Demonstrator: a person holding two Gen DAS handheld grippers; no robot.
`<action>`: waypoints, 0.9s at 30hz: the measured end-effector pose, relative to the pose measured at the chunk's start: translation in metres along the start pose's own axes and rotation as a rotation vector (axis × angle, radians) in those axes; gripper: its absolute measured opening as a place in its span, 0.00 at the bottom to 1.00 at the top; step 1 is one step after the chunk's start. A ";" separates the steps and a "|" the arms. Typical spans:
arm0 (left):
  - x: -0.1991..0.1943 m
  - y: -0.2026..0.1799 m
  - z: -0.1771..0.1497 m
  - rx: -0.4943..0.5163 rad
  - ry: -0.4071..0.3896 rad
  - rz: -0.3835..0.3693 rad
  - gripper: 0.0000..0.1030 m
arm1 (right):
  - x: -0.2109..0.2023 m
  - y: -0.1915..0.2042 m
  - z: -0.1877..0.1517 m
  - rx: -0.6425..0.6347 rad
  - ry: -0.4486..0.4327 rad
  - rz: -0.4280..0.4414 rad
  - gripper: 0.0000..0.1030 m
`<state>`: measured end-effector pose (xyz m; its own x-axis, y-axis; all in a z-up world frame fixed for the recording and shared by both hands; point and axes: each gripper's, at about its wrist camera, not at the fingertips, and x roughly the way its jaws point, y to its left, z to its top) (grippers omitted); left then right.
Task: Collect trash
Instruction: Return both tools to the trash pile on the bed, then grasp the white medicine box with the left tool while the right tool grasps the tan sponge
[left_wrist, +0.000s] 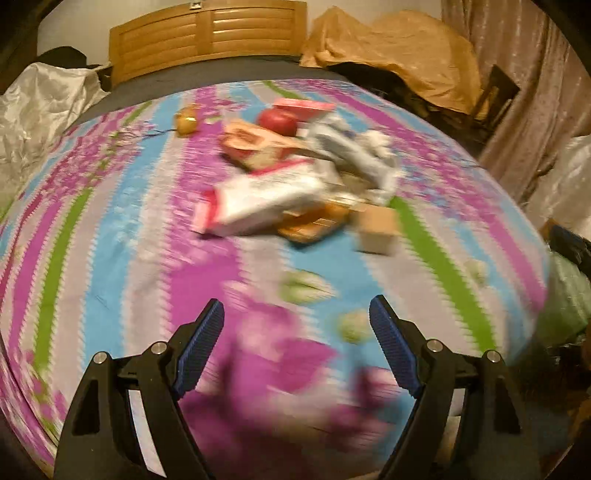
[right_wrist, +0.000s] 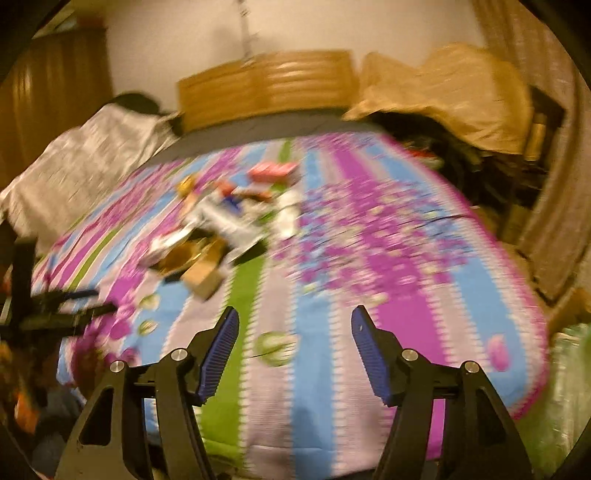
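Two claws, left claw (left_wrist: 296, 314) and right claw (right_wrist: 294, 323), are hovering wide and empty over the bed (left_wrist: 110, 229); motion blur is risking grabbing the apple (left_wrist: 277, 121) instead of the wrappers (left_wrist: 266, 199).

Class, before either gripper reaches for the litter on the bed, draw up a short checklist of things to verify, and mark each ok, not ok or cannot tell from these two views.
1. Left gripper open and empty: ok.
2. Right gripper open and empty: ok.
3. Litter pile in view ahead on the bedspread: ok.
4. Picture sharp enough to pick one piece: not ok, both views are blurred.
5. Apple kept apart from the wrappers: not ok, it sits against the pile.
6. Somewhere to put the trash: cannot tell.
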<state>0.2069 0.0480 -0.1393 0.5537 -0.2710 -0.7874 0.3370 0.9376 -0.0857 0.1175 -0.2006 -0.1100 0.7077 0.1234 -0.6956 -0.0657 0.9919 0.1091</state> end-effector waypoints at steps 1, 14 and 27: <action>0.003 0.009 0.005 0.005 -0.005 0.000 0.75 | 0.009 0.008 -0.001 -0.015 0.021 0.017 0.63; 0.080 0.034 0.084 0.511 0.038 -0.215 0.75 | 0.101 0.059 0.028 -0.140 0.132 0.244 0.75; 0.120 0.025 0.087 0.708 0.115 -0.387 0.60 | 0.199 0.081 0.053 -0.359 0.241 0.315 0.51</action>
<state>0.3481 0.0200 -0.1821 0.2306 -0.4876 -0.8420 0.9112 0.4117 0.0111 0.2904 -0.0972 -0.2020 0.4359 0.3791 -0.8162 -0.5152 0.8487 0.1191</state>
